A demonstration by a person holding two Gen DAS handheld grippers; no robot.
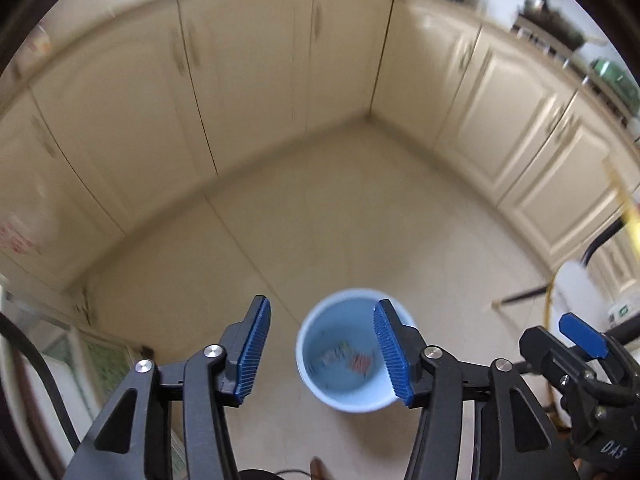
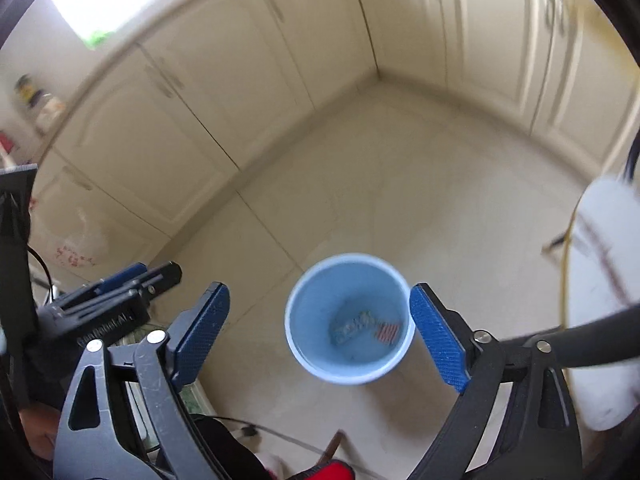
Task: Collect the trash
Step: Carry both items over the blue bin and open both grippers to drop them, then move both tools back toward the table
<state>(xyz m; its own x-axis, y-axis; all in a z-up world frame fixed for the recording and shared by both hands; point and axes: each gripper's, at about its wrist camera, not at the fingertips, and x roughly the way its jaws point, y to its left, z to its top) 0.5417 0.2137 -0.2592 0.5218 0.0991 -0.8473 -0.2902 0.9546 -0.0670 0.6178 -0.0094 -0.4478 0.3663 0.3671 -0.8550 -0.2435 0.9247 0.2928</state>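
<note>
A pale blue bin (image 1: 340,364) (image 2: 348,322) stands on the tiled kitchen floor below both grippers. At its bottom lie pieces of trash: a crumpled wrapper (image 1: 334,358) (image 2: 354,326) and a red-striped scrap (image 1: 362,364) (image 2: 387,332). My left gripper (image 1: 322,350) hangs high above the bin, jaws apart, nothing between the blue pads. My right gripper (image 2: 320,336) also hangs above the bin, jaws wide, holding nothing. The right gripper shows at the right edge of the left wrist view (image 1: 576,340); the left one shows at the left edge of the right wrist view (image 2: 120,292).
Cream cabinet doors (image 1: 248,72) (image 2: 224,80) line two walls and meet in a corner. A white plastic bag with red print (image 2: 76,248) leans at the left. A white container (image 2: 604,280) and a yellow hose (image 1: 548,308) stand at the right. Cables lie on the floor near me.
</note>
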